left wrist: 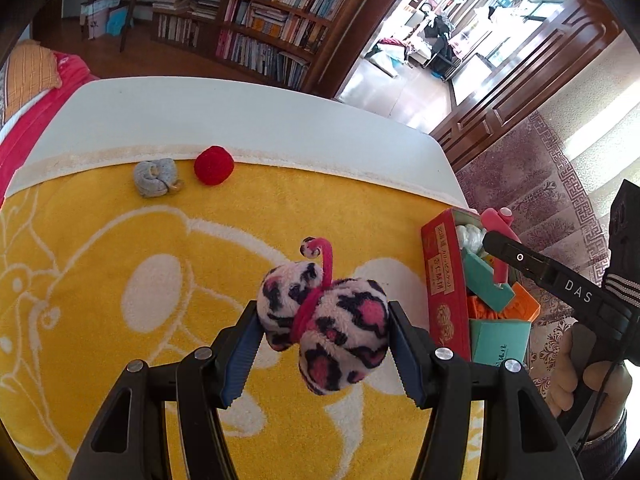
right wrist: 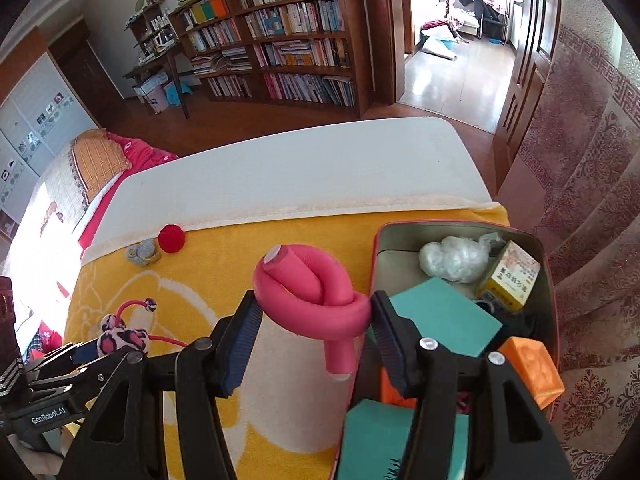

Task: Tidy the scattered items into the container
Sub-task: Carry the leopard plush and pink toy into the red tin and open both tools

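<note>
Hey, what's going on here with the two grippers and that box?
A person is tidying small items off a yellow towel into a red box. The left gripper is clamped on a leopard-print plush toy. The right gripper grips a knotted pink foam roller beside the box's left edge. The box already holds teal and orange blocks. A red ball and a grey bundle lie at the towel's far edge.

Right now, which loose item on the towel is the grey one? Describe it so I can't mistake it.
Find the yellow towel on the white table, then follow its far cream edge. Two small things lie there side by side: a red pompom and, just left of it, the grey sock ball. It is the dull, lumpy one, with a tan bit poking out.
</note>
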